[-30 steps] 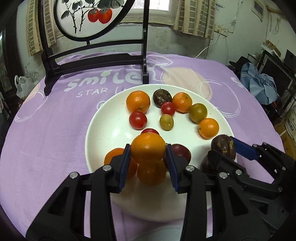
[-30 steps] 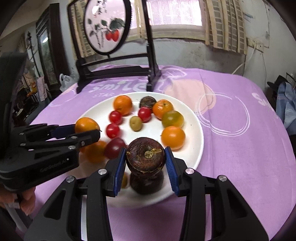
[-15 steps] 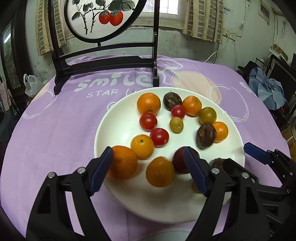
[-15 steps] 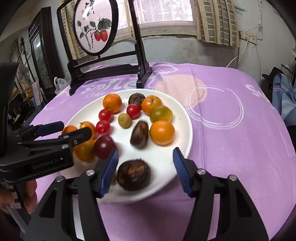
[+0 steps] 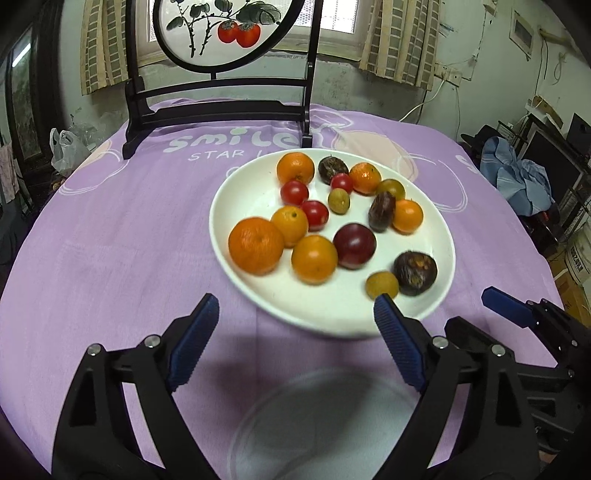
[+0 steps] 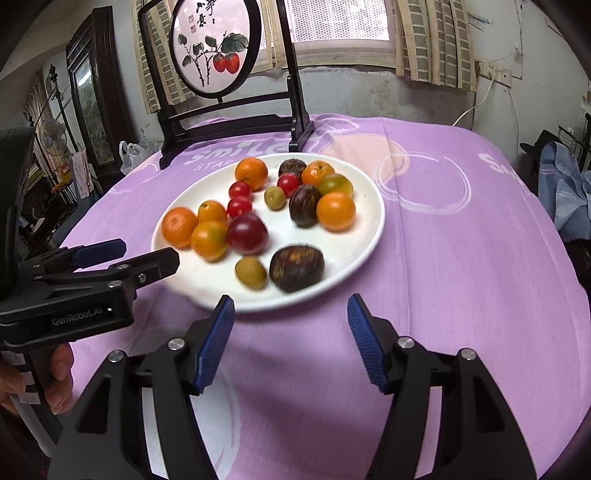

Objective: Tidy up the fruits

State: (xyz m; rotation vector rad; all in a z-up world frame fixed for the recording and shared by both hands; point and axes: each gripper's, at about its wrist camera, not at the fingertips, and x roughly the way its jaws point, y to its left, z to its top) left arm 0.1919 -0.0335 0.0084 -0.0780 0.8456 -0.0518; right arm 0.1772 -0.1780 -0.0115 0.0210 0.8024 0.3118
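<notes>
A purple tablecloth point(image 5: 110, 258) printed with "smile" covers the round table; a dark stand holding a round painted screen point(image 5: 221, 33) sits at its far edge, below a curtained window. On the white plate point(image 5: 251, 192) I count 6 orange fruits, 3 red tomatoes, 1 plum, 3 brown passion fruits and 3 greenish ones. My left gripper point(image 5: 295, 336) is opening wide, empty, short of the plate rim. My right gripper point(image 6: 291, 339) stands half open, holding nothing, over the cloth.
</notes>
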